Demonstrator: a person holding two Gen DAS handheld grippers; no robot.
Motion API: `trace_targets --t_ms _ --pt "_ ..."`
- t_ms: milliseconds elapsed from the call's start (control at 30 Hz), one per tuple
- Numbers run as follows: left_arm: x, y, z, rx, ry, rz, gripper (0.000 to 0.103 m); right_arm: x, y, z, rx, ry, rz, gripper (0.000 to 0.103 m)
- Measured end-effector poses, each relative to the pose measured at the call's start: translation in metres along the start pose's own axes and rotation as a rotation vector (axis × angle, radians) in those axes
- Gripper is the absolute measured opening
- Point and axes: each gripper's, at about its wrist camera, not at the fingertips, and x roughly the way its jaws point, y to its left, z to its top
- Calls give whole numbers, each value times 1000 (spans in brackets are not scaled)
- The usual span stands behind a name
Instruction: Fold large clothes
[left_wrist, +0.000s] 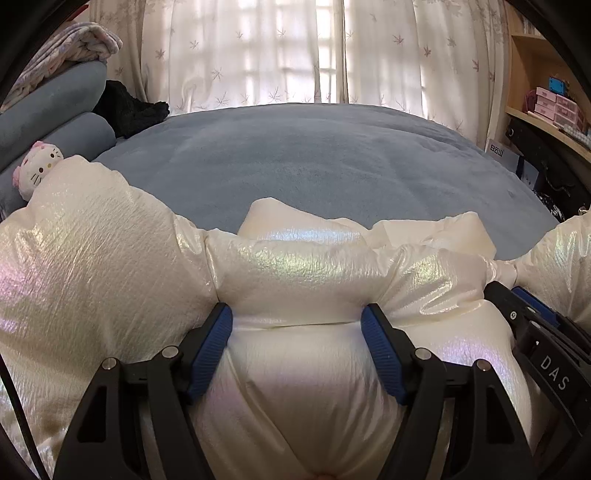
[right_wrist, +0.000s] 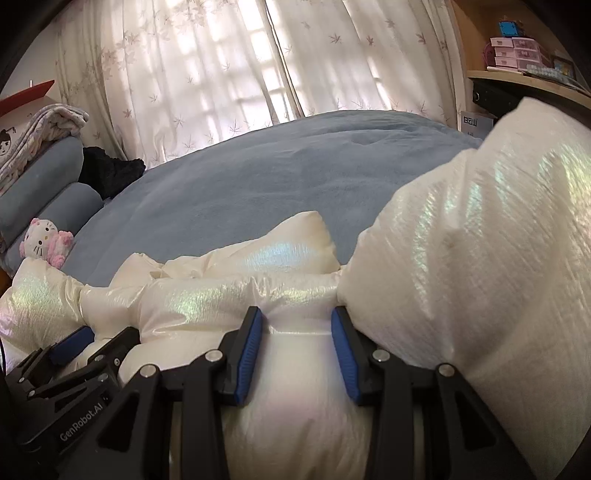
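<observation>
A puffy white jacket (left_wrist: 92, 258) with a pearly sheen lies across the near edge of the bed, bunched into thick rolls. My left gripper (left_wrist: 295, 314) has a fat fold of it between its blue pads (left_wrist: 212, 343), which press into the fabric on both sides. My right gripper (right_wrist: 297, 314) pinches a narrower fold of the same jacket (right_wrist: 480, 240), which bulges high on its right. Each gripper shows in the other's view: the right one (left_wrist: 535, 332) at the right edge, the left one (right_wrist: 74, 339) at the lower left. They hold the jacket side by side.
A blue bedspread (left_wrist: 295, 155) stretches beyond the jacket to pale curtains (left_wrist: 258, 51). A cat plush toy (left_wrist: 38, 166) and blue pillows (left_wrist: 55, 99) lie at the left, with a black garment (left_wrist: 129, 107) behind them. Wooden shelves (right_wrist: 528, 77) with boxes stand at the right.
</observation>
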Motion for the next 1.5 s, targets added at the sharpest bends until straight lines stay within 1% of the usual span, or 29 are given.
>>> trace_targets --t_ms 167,233,367,433,467,533,567,600,633,833,1000,1067,1167,1267,1333,1367,1467,1500 --pt "2 3 2 8 18 -18 71 2 -3 0 5 11 12 39" --pt "2 6 7 32 40 -33 71 3 -5 1 7 24 26 39" --pt "-2 12 14 91 44 -34 71 4 -9 8 -22 63 55 39" --pt "-7 22 16 109 40 -33 69 1 -12 9 -40 72 66 36" --pt "-8 27 17 110 38 -31 64 0 -14 11 -47 76 72 35" --pt "-12 38 19 103 38 -38 58 -4 -22 13 -48 81 85 27" --pt "-13 46 19 97 37 -42 52 -5 -27 14 -44 82 90 24" --pt "-15 52 20 93 35 -51 50 -6 -32 16 -35 83 97 19" --pt "-16 59 21 91 35 -62 50 -8 -37 16 -28 84 105 16" --pt "-19 93 26 66 20 -79 50 -20 -70 23 -13 72 157 15" --pt "-15 123 26 -14 15 -100 50 -25 -93 25 -5 61 186 15" --pt "-14 131 25 -32 15 -97 50 -26 -101 26 6 57 192 14" --pt "-13 141 23 -40 19 -79 50 -29 -115 27 33 50 196 14" --pt "-14 151 22 -47 27 -37 50 -35 -129 28 47 46 165 15" --pt "-19 155 23 -40 28 3 50 -40 -136 29 62 50 137 16" --pt "-22 156 23 -26 29 28 50 -45 -138 30 61 50 115 18" --pt "-38 153 23 24 21 114 51 -68 -139 32 59 29 56 20" --pt "-47 149 22 35 9 133 51 -76 -139 31 75 15 63 21"
